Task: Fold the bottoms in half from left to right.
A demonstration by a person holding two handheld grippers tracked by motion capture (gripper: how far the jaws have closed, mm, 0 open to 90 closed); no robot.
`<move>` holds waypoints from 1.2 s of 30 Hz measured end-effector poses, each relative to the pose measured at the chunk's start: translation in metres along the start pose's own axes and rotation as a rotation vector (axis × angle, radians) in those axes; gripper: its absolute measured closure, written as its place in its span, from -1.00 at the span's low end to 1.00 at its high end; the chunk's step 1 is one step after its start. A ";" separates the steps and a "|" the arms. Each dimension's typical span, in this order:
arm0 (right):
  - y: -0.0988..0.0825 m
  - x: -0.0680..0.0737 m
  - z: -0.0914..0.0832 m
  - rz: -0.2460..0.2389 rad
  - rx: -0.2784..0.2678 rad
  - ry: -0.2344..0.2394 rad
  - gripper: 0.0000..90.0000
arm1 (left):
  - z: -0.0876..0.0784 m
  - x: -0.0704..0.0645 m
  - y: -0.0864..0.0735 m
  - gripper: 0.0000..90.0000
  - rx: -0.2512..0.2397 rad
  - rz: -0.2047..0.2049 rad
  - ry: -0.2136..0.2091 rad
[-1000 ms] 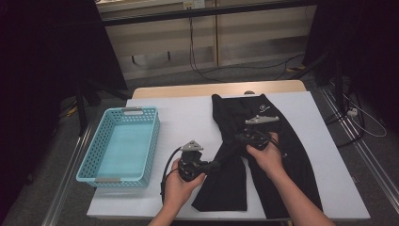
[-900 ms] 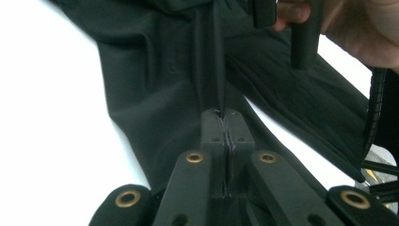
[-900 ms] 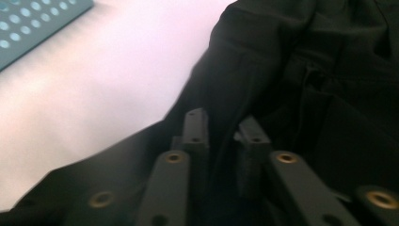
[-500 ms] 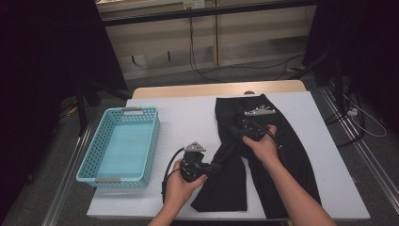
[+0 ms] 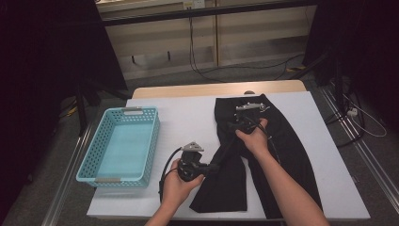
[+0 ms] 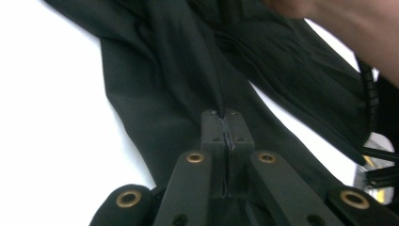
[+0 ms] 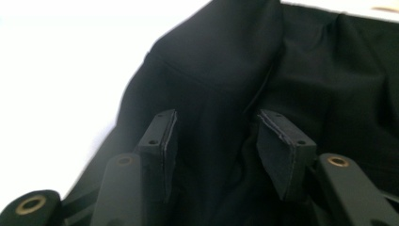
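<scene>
High view with both gripper views: folding a pair of black trousers (image 5: 263, 155) that lies along the right half of the white worktop (image 5: 188, 117), waistband at the far edge and legs toward the near edge.

Left tool (image 5: 212, 167): clenched on a fold of the left trouser leg; in the left gripper view the pads (image 6: 227, 134) meet with cloth pinched between them, and a taut ridge of fabric runs away from the tips.

Right tool (image 5: 235, 123): released, having just been opening and then narrowing a little; its pads (image 7: 164, 136) stand apart over the upper trousers (image 7: 226, 70), with cloth between them but not pressed.

Doing the step well, as a judgement: the right tool should settle on a single edge near the waistband or upper leg and close fully before either hand lifts. Both grips should then travel together so that the leg stays flat and the fold lands square. The left grip looks narrow, so a sharp pull may slip it.

Surroundings: a light blue plastic basket (image 5: 89, 162) stands at the left of the worktop, well apart from the garment and out of the way. The left tool's cable (image 5: 165, 172) loops near the near edge, just left of the leg, and could snag the cloth. Cables lie on the floor beyond the far edge.
</scene>
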State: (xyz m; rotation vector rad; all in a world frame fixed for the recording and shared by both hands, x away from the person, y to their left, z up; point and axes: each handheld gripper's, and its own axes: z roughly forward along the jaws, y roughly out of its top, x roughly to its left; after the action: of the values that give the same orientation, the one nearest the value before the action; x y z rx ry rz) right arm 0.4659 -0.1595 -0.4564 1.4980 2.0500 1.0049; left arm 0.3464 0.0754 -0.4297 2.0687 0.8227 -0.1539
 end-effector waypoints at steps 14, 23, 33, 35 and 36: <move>0.011 -0.012 -0.006 -0.011 -0.041 0.031 0.94 | -0.004 -0.004 0.013 0.98 -0.058 -0.006 -0.057; 0.026 -0.028 -0.031 -0.027 -0.089 0.006 0.94 | -0.002 -0.016 0.028 0.98 -0.095 0.003 -0.109; 0.038 -0.050 -0.062 -0.045 -0.124 -0.037 0.94 | 0.028 -0.049 0.064 0.98 -0.152 0.038 -0.227; 0.042 -0.062 -0.076 -0.072 -0.126 -0.090 0.94 | 0.038 -0.061 0.074 0.98 -0.164 0.066 -0.258; 0.044 -0.069 -0.085 -0.092 -0.130 -0.144 0.94 | 0.043 -0.067 0.080 0.98 -0.180 0.076 -0.274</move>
State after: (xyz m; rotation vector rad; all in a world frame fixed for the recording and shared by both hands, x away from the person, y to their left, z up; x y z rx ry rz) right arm 0.4594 -0.2437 -0.3740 1.3570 1.8977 0.9463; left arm 0.3513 -0.0226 -0.3749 1.8555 0.5682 -0.3029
